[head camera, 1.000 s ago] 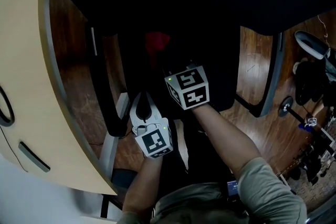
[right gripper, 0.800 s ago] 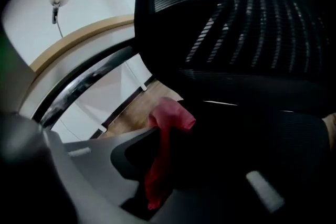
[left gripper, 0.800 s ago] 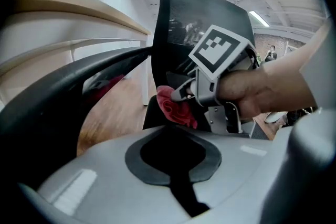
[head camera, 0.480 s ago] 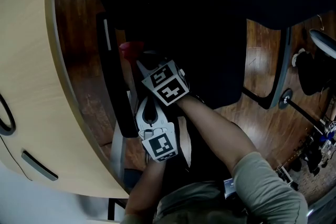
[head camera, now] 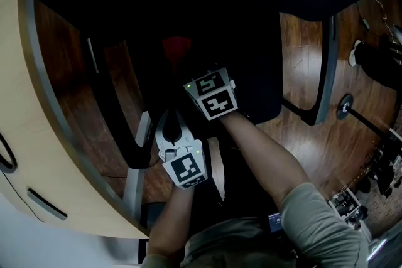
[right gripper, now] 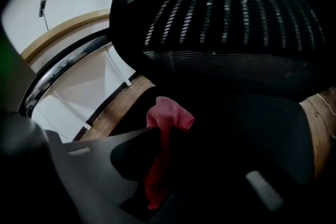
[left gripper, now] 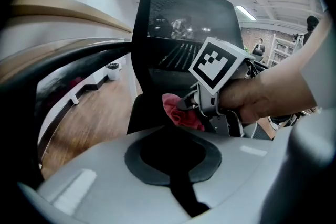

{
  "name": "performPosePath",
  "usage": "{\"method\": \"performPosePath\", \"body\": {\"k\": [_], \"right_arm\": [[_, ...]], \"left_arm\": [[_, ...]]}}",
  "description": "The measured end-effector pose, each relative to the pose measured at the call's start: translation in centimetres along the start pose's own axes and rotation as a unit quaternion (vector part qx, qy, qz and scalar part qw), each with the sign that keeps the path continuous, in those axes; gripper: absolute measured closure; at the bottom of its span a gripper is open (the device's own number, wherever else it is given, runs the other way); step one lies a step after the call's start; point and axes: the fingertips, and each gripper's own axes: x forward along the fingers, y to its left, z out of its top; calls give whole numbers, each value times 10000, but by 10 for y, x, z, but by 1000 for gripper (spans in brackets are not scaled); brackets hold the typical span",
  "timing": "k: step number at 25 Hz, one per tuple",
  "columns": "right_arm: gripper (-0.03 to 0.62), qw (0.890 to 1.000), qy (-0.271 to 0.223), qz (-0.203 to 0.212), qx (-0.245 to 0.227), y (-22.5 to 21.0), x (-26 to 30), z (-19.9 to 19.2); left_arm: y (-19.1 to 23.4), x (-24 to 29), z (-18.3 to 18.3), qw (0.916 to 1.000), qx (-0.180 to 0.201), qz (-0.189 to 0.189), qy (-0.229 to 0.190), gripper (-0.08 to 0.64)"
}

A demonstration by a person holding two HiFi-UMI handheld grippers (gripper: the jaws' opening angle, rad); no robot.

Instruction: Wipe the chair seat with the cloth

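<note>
My right gripper (right gripper: 161, 136) is clenched on the red cloth (right gripper: 167, 115). The cloth runs as a narrow strip along the line of the jaws, and its bunched end sticks out past the tips and points at the mesh chair back (right gripper: 226, 18). In the head view that red bunch sits over the left part of the black chair seat (head camera: 251, 66), just ahead of the gripper, though I cannot tell whether it presses on the seat. My left gripper (head camera: 171, 125) hangs back by the seat's near edge, just behind the right one, with its jaws closed together on nothing. The wooden floor (head camera: 301, 59) shows on both sides of the chair.
</note>
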Motion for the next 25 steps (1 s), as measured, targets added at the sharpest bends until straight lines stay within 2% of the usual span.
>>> {"method": "performPosePath", "body": {"k": [7,13,16,21,25], "right_arm": [[534,9930,-215,-1021,560,-112,-62,-17],[534,9747,-277,-1843,1235,-195,-117,-52],[534,9637,-313,-2189,1495,-226,-139,-69],[534,9484,-327,-2533,1879,-260,-161,-101],[534,9470,-349,-2512,1973,-261,-161,-115]], "left_arm": [[-74,15,35,9974,386,-543,-264,555],[-127,20,43,9941,675,-773,-360,555],[-151,23,41,9926,810,-873,-230,555],[-184,31,40,9927,755,-884,-311,555],[-198,32,29,9936,700,-842,-279,555]]}}
